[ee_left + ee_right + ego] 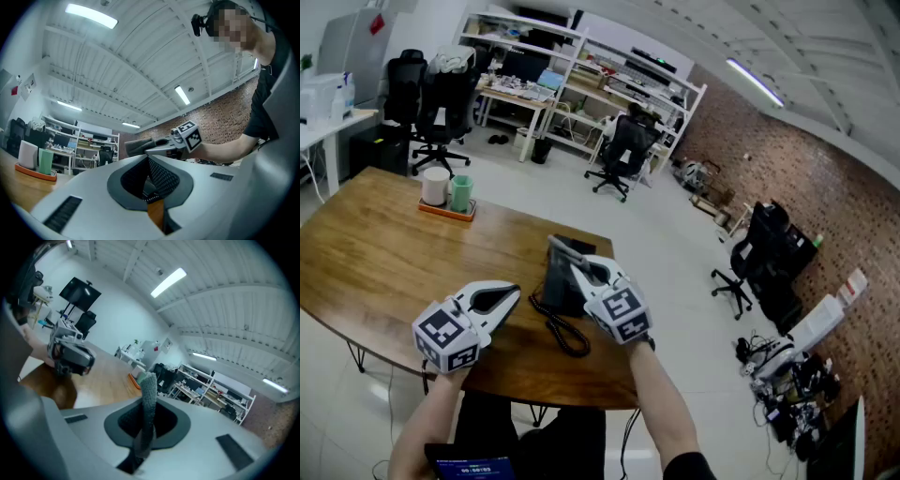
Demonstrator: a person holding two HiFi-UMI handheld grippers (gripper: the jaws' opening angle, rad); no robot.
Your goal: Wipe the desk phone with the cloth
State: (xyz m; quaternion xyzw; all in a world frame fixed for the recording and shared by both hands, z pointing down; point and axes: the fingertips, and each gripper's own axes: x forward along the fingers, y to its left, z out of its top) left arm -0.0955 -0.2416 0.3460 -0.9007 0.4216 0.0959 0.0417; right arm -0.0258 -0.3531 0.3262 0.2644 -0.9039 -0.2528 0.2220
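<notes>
Right tool point(577, 266) pinches a grey cloth point(149, 397) over the black desk phone point(557, 291) near the wooden table's point(375, 253) near-right edge, so wiping seems barely under way, while the left tool point(512, 296), closed and empty, waits just left.

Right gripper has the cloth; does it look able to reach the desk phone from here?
Probably yes. The right gripper, shut on the cloth, hangs just over the desk phone with nothing between them; the left gripper sits clear to the side.
</notes>
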